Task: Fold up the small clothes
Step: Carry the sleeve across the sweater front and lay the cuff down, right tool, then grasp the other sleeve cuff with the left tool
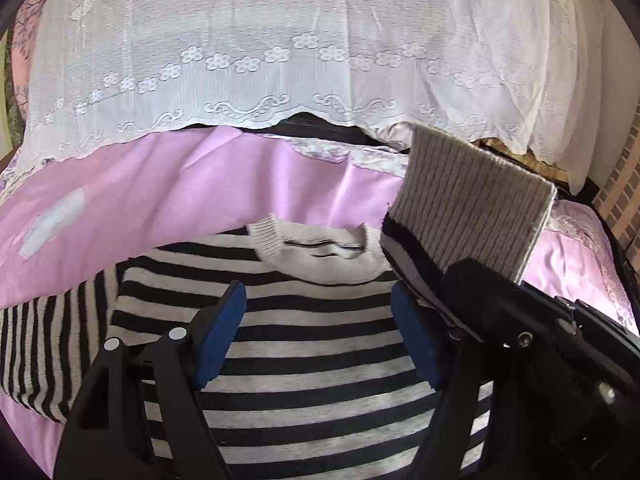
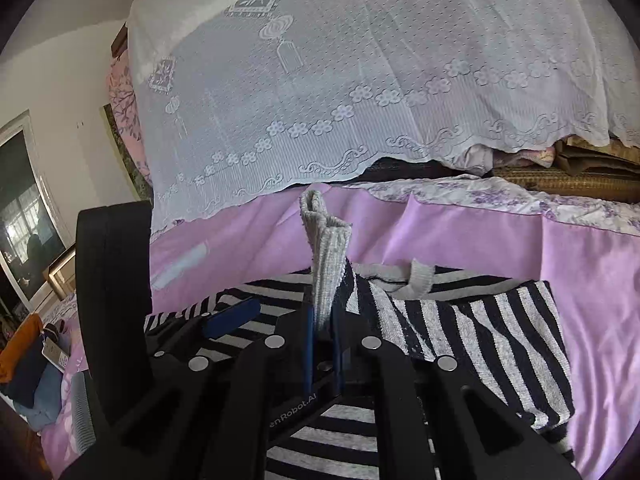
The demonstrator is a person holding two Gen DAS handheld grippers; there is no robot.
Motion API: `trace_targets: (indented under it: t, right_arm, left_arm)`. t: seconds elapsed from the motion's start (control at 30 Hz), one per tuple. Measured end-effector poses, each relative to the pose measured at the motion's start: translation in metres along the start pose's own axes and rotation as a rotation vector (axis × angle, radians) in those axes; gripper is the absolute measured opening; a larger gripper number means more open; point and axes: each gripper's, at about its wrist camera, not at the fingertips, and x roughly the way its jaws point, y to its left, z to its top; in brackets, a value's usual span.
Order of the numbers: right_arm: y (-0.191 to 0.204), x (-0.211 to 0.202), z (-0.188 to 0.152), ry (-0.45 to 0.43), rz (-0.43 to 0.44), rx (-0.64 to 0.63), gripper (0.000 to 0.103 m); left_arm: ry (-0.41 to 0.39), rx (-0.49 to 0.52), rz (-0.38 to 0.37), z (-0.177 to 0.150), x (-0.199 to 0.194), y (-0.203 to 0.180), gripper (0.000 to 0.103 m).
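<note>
Right wrist: pink bedsheet [image 2: 500, 240], lace curtain [image 2: 360, 80].

Left gripper [image 1: 318, 328]: black frame with blue pads [image 1: 220, 336], jaws spread wide apart and holding nothing, poised just above the striped sweater [image 1: 320, 408] and pointing toward its neckline. Right gripper [image 2: 322, 344]: jaws drawn close together, blue pads [image 2: 308, 352] pinching the grey ribbed cuff [image 2: 326, 256] of the sweater's sleeve, which stands up from between the fingers. In the left wrist view the right gripper [image 1: 460, 280] appears at the right edge, angled in from the side, beside the left gripper's right-hand finger and raised above the sweater.
</note>
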Motion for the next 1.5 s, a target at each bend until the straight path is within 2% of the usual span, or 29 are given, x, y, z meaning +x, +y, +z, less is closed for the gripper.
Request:
trace_targets:
  t: [0.1,0.17,0.2,0.23,0.27,0.33,0.4,0.5,0.6,0.67,0.7,0.77,0.8,0.83,0.87,0.9,0.97,1.0,1.07,1.1,1.13,1.2,1.27,1.3,1.33,1.4,1.5]
  right_arm:
    - [0.014,0.033,-0.014,0.078,0.003,-0.007,0.013]
    - [0.016,0.055,-0.027,0.159,0.014,-0.008,0.022]
    - [0.016,0.064,-0.034,0.2,0.031,-0.003,0.032]
    - [0.013,0.067,-0.04,0.221,0.05,0.009,0.037]
    - [0.01,0.063,-0.042,0.209,0.063,0.026,0.038]
    - [0.002,0.045,-0.04,0.175,0.08,0.045,0.038]
    - [-0.009,0.02,-0.034,0.116,0.1,0.043,0.04]
    - [-0.034,-0.007,-0.023,0.056,0.037,0.033,0.04]
    - [-0.079,-0.012,-0.019,0.065,-0.022,0.121,0.04]
    - [-0.116,-0.005,-0.022,0.112,-0.023,0.227,0.04]
    - [-0.134,0.0,-0.025,0.138,-0.013,0.275,0.04]
    - [-0.163,0.01,-0.033,0.181,-0.021,0.351,0.04]
    - [-0.175,0.015,-0.039,0.203,-0.04,0.381,0.036]
    - [-0.186,0.02,-0.045,0.215,-0.053,0.411,0.024]
    - [-0.197,0.023,-0.05,0.222,-0.055,0.442,0.016]
    - [-0.205,0.025,-0.054,0.227,-0.056,0.476,0.005]
    - [-0.21,0.018,-0.056,0.219,-0.042,0.533,0.008]
    - [-0.206,0.013,-0.053,0.203,-0.048,0.526,0.013]
    - [-0.186,0.003,-0.042,0.16,-0.068,0.445,0.025]
    - [-0.175,-0.001,-0.038,0.145,-0.061,0.403,0.035]
    - [-0.165,-0.002,-0.035,0.139,-0.047,0.371,0.039]
    - [-0.147,0.0,-0.036,0.154,-0.011,0.322,0.042]
    - [-0.137,0.011,-0.045,0.203,0.008,0.299,0.052]
    - [-0.137,0.019,-0.052,0.243,0.003,0.298,0.059]
    - [-0.137,0.03,-0.06,0.281,-0.009,0.297,0.059]
    - [-0.131,0.032,-0.066,0.245,-0.035,0.229,0.061]
    - [-0.115,0.028,-0.068,0.239,-0.072,0.148,0.069]
  left_arm:
    - [0.066,0.0,0.083,-0.013,0.018,0.024,0.076]
    - [0.132,-0.012,0.158,-0.028,0.034,0.042,0.082]
    - [0.167,-0.028,0.185,-0.034,0.04,0.052,0.082]
    - [0.194,-0.044,0.181,-0.038,0.043,0.059,0.082]
    - [0.185,-0.046,0.176,-0.037,0.04,0.06,0.082]
    - [0.135,-0.06,0.19,-0.033,0.025,0.062,0.091]
    - [0.082,-0.079,0.2,-0.032,0.008,0.063,0.092]
    - [0.003,-0.142,0.144,-0.027,-0.019,0.066,0.092]
    - [-0.044,-0.195,-0.039,-0.022,-0.038,0.058,0.093]
    - [0.004,-0.153,-0.131,-0.02,-0.029,0.039,0.096]
    - [0.044,-0.113,-0.14,-0.023,-0.018,0.029,0.096]
    - [0.129,-0.044,-0.061,-0.035,0.014,0.014,0.096]
    - [0.197,-0.012,-0.002,-0.043,0.035,0.011,0.096]
    - [0.276,0.012,0.047,-0.052,0.055,0.011,0.098]
    - [0.28,0.023,0.054,-0.055,0.061,0.01,0.099]
    - [0.258,0.029,0.065,-0.052,0.057,0.008,0.099]
    - [0.221,0.029,0.083,-0.051,0.049,0.006,0.099]
    - [0.199,0.028,0.082,-0.051,0.043,0.006,0.098]
    - [0.144,0.014,0.053,-0.046,0.03,0.007,0.098]
    - [0.115,-0.001,0.042,-0.042,0.025,0.009,0.098]
    - [0.093,-0.018,0.036,-0.04,0.022,0.011,0.098]
    - [0.129,-0.035,0.048,-0.039,0.028,0.018,0.098]
    - [0.257,-0.033,0.082,-0.049,0.052,0.025,0.098]
    - [0.243,0.002,0.103,-0.051,0.053,0.02,0.099]
    - [0.231,0.031,0.124,-0.05,0.051,0.013,0.099]
    - [0.217,0.064,0.146,-0.052,0.048,0.008,0.099]
    - [0.193,-0.005,0.15,-0.048,0.03,0.024,0.098]
